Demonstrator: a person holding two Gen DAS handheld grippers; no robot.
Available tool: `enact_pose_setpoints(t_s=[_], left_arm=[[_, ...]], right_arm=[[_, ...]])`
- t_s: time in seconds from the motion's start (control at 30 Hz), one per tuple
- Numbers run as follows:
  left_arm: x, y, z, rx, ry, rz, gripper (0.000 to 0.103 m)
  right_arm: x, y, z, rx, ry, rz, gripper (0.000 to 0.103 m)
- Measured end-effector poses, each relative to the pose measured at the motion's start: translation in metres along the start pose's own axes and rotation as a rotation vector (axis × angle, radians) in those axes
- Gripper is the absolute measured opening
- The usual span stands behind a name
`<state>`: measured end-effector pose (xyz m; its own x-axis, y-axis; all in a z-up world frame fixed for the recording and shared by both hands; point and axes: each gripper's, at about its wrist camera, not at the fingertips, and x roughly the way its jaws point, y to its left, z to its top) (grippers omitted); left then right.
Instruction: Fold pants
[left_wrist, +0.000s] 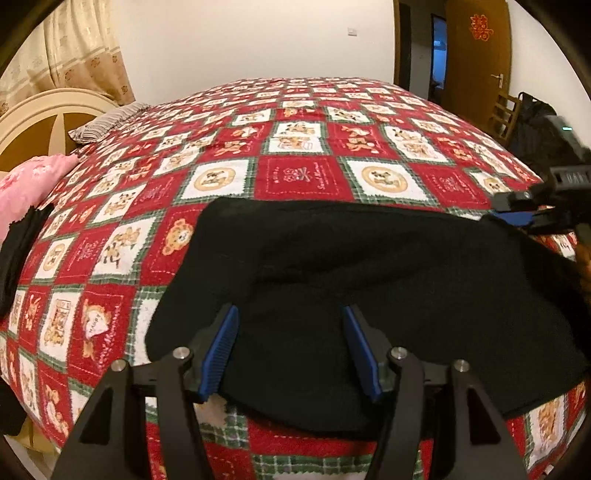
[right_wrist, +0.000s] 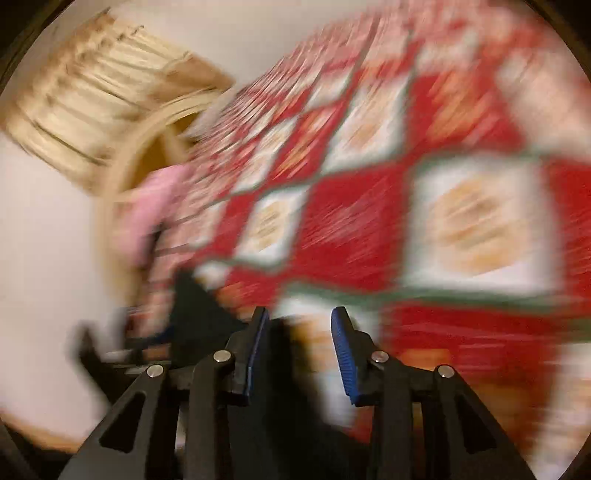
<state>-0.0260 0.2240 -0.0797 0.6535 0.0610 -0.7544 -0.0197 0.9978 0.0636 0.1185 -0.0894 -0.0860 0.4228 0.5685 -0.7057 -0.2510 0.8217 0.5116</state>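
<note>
Black pants (left_wrist: 369, 295) lie folded in a wide bundle on the near part of the red patchwork bedspread (left_wrist: 295, 147). My left gripper (left_wrist: 290, 314) is open just above the bundle's near edge, its blue pads on either side of the cloth. My right gripper (left_wrist: 513, 216) shows at the right edge of the left wrist view, at the bundle's far right corner. In the right wrist view, which is heavily blurred by motion, the right gripper (right_wrist: 299, 314) is open with nothing between its pads. Dark cloth (right_wrist: 195, 314) shows blurred at lower left there.
A pink pillow (left_wrist: 33, 181) and a striped pillow (left_wrist: 107, 122) lie at the bed's left by the cream headboard (left_wrist: 37, 114). More black cloth (left_wrist: 18, 251) lies at the left edge. A brown door (left_wrist: 476, 62) and a chair (left_wrist: 504, 114) stand at the far right.
</note>
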Motion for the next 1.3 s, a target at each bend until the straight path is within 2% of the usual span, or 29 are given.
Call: enact_pose_setpoints(t_s=[0.13, 0.23, 0.37, 0.43, 0.53, 0.6, 0.67, 0.73, 0.8, 0.87, 0.97, 1.0, 1.07, 1.1, 1.13, 1.17, 1.3], left_arm=[[-0.009, 0.000, 0.009, -0.011, -0.030, 0.031, 0.066], [-0.021, -0.013, 0.024, 0.003, -0.073, -0.030, 0.066], [-0.045, -0.059, 0.045, 0.104, -0.167, -0.133, 0.074], [-0.052, -0.087, 0.052, 0.149, -0.188, -0.204, 0.075], [-0.058, -0.130, 0.057, 0.215, -0.187, -0.293, 0.075], [-0.060, -0.167, 0.055, 0.276, -0.168, -0.364, 0.075], [-0.063, -0.200, 0.048, 0.340, -0.150, -0.401, 0.075], [-0.064, -0.228, 0.041, 0.395, -0.136, -0.432, 0.075], [-0.066, -0.253, 0.035, 0.436, -0.115, -0.470, 0.075], [-0.069, -0.273, 0.028, 0.468, -0.100, -0.504, 0.075], [-0.072, -0.302, 0.014, 0.531, -0.074, -0.523, 0.075], [-0.073, -0.307, 0.009, 0.542, -0.066, -0.530, 0.075], [-0.074, -0.313, 0.000, 0.563, -0.050, -0.540, 0.075], [-0.074, -0.315, -0.005, 0.573, -0.040, -0.533, 0.075], [-0.073, -0.318, -0.006, 0.578, -0.033, -0.524, 0.075], [-0.073, -0.318, -0.008, 0.581, -0.024, -0.513, 0.075], [-0.076, -0.308, -0.004, 0.533, -0.019, -0.524, 0.075]], right_arm=[[-0.065, 0.008, -0.036, -0.054, -0.090, -0.117, 0.037], [-0.111, 0.006, -0.071, -0.081, -0.148, -0.225, 0.037], [-0.191, -0.045, -0.120, 0.055, -0.243, -0.421, 0.037], [-0.229, -0.075, -0.144, 0.141, -0.278, -0.498, 0.037], [-0.281, -0.118, -0.186, 0.295, -0.325, -0.612, 0.037], [-0.300, -0.137, -0.207, 0.356, -0.331, -0.663, 0.037], [-0.312, -0.154, -0.229, 0.403, -0.314, -0.724, 0.037], [-0.318, -0.168, -0.245, 0.452, -0.282, -0.748, 0.038], [-0.322, -0.164, -0.254, 0.438, -0.289, -0.749, 0.038], [-0.326, -0.160, -0.261, 0.423, -0.241, -0.786, 0.038], [-0.341, -0.159, -0.275, 0.479, -0.234, -0.792, 0.038], [-0.349, -0.158, -0.280, 0.503, -0.268, -0.798, 0.038], [-0.370, -0.157, -0.296, 0.582, -0.401, -0.811, 0.038], [-0.378, -0.160, -0.303, 0.630, -0.449, -0.807, 0.043], [-0.384, -0.162, -0.311, 0.676, -0.491, -0.794, 0.056], [-0.389, -0.165, -0.321, 0.739, -0.535, -0.776, 0.060], [-0.382, -0.168, -0.330, 0.790, -0.556, -0.748, 0.061]])
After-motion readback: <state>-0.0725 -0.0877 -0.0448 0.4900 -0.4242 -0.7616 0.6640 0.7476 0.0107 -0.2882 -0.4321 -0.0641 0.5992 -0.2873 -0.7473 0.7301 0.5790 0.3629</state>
